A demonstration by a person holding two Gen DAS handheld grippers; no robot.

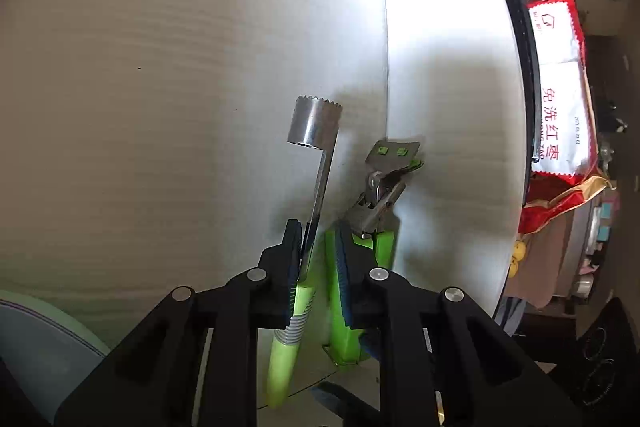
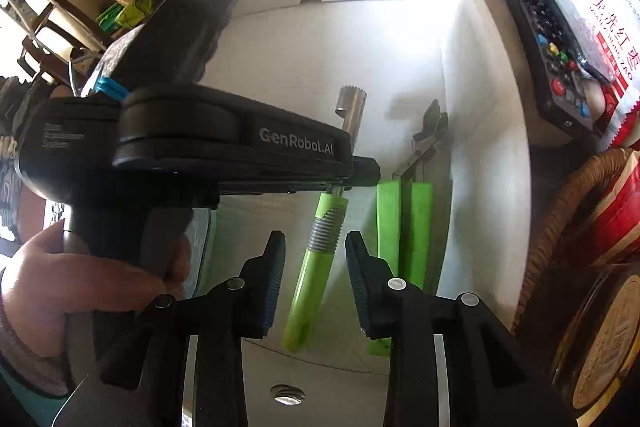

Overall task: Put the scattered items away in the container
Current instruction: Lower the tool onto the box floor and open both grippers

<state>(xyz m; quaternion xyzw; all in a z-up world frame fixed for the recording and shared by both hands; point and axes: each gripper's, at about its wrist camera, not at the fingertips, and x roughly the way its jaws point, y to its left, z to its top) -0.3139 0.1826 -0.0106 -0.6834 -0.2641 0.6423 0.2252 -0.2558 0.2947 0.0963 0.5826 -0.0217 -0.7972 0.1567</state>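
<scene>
A corer with a serrated steel tube (image 1: 314, 125) and a green handle (image 2: 312, 279) hangs inside the white container (image 1: 160, 107). My left gripper (image 1: 318, 255) is shut on its flat metal shaft, just above the handle. The same gripper reaches in from the left in the right wrist view (image 2: 366, 173). My right gripper (image 2: 316, 267) stands open around the green handle, with both pads clear of it. A green-handled can opener (image 1: 380, 195) lies in the container beside the corer, to its right (image 2: 404, 227). Whether the corer's tube touches the container floor I cannot tell.
A person's hand (image 2: 80, 287) grips the left gripper's handle. A black keyboard (image 2: 540, 39) and a red-and-white food packet (image 2: 600, 27) lie past the container's right wall. A wicker basket (image 2: 560, 219) stands at the right, and a pale green round object (image 1: 40, 339) at lower left.
</scene>
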